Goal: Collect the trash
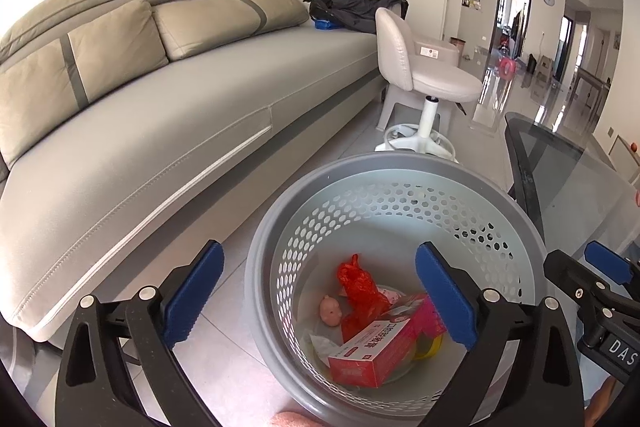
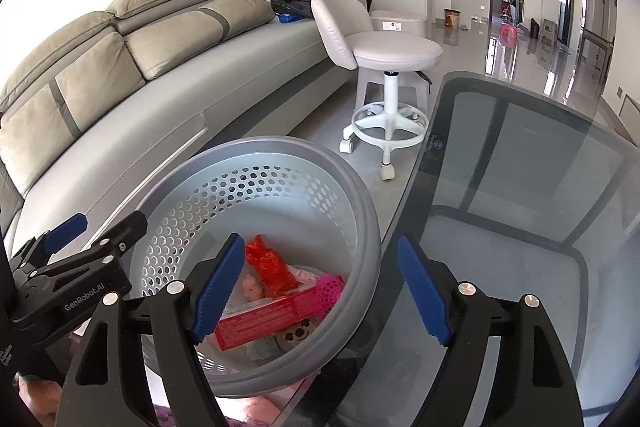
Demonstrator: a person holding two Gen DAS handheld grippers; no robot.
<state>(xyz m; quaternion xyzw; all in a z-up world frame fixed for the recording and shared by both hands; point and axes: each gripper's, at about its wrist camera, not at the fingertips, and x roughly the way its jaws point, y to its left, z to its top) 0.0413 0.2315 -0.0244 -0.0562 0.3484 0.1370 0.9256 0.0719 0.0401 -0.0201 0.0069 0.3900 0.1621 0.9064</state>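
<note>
Trash — red cardboard box point(image 1: 370, 351), crumpled red plastic bag point(image 1: 360, 289) — lies inside grey perforated plastic basket point(image 1: 276, 227), six o'clock of sofa. Left gripper point(image 1: 318, 297) and right gripper point(image 2: 320, 291) released, empty. Risk: a finger could clip the rim and tip the basket.

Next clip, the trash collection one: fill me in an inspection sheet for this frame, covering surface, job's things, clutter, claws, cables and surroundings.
Surface: glass table beside the bin, bare where visible; pale tiled floor.
Job's things: grey perforated bin on the floor, holding a red box, a red plastic bag, a small pink figure and a pink mesh ball.
Clutter: clothes pile on the sofa's far end.
Claws: left claw open above the bin, nothing between its pads; right claw open over the bin's edge and table, empty.
Cables: nothing seen.
Surroundings: grey sofa, white swivel stool, shelving, hallway beyond.
</note>
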